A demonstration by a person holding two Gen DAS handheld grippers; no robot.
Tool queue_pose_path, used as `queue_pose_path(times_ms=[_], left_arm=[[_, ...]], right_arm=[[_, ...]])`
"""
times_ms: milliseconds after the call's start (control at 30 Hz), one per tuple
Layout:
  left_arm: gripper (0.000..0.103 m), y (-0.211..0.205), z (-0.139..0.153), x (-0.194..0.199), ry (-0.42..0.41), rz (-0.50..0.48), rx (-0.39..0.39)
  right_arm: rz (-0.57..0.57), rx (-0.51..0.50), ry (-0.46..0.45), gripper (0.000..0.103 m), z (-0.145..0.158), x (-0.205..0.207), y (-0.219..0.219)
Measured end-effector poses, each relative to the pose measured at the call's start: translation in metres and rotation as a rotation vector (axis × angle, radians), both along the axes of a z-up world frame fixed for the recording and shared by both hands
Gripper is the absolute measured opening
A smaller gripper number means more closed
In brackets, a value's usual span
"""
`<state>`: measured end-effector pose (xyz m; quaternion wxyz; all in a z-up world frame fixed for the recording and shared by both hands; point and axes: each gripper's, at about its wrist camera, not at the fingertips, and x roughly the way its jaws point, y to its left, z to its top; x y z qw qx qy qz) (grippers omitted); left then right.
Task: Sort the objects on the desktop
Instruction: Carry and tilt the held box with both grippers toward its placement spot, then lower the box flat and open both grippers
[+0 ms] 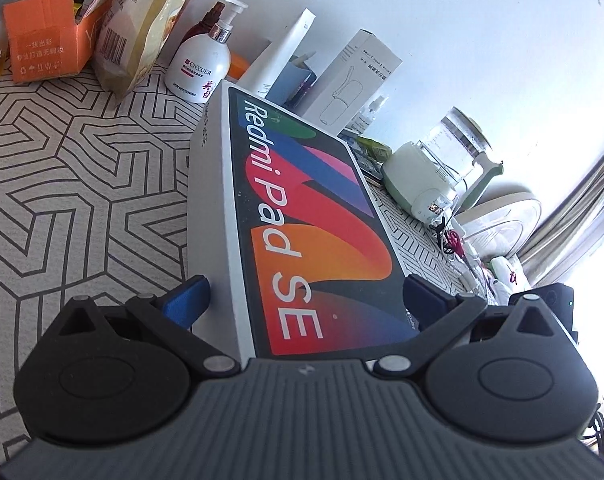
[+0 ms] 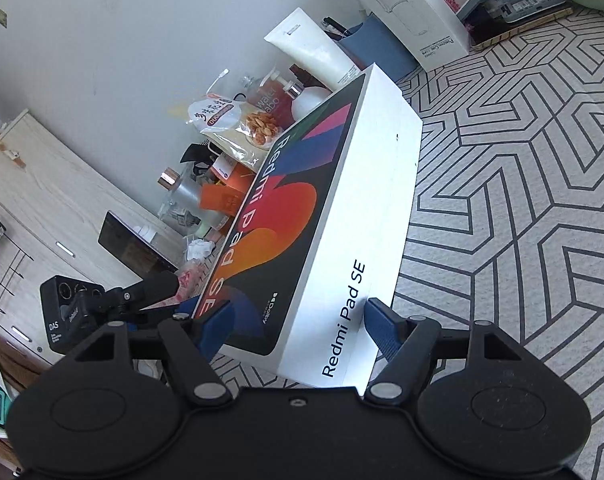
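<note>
A white Redmi Pad SE box [image 1: 302, 216] with a colourful lid fills the middle of both views. It is held tilted above the patterned tablecloth [image 1: 81, 184]. My left gripper [image 1: 306, 296] is shut on the box's near end, one blue pad against each long side. My right gripper [image 2: 299, 328] is shut on the box [image 2: 322, 216] too, with its blue fingers [image 2: 382, 330] pressing the lid face and the white underside. The left gripper's black body [image 2: 81, 312] shows at the left of the right wrist view.
Along the wall stand an orange carton [image 1: 45, 40], a snack bag [image 1: 137, 28], a white pump bottle [image 1: 199, 64], a white tube [image 1: 277, 52], a blue holder [image 1: 293, 80] and a tall white box [image 1: 354, 80]. A glass kettle [image 1: 442, 168] stands to the right.
</note>
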<state>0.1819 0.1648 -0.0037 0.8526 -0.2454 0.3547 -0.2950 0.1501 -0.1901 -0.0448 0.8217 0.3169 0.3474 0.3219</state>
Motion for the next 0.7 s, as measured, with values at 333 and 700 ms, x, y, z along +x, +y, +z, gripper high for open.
queue_pose_path(times_ms=[333,700], left_arm=[[0.103,0.007,-0.003,0.004,0.019,0.02,-0.048],[0.103,0.009,-0.002,0.013,0.047,0.048,-0.067]], right_arm=[[0.003,0.061,0.038,0.079,-0.005,0.004,-0.004],[-0.022,0.078,0.052,0.079,-0.007,0.009,-0.005]])
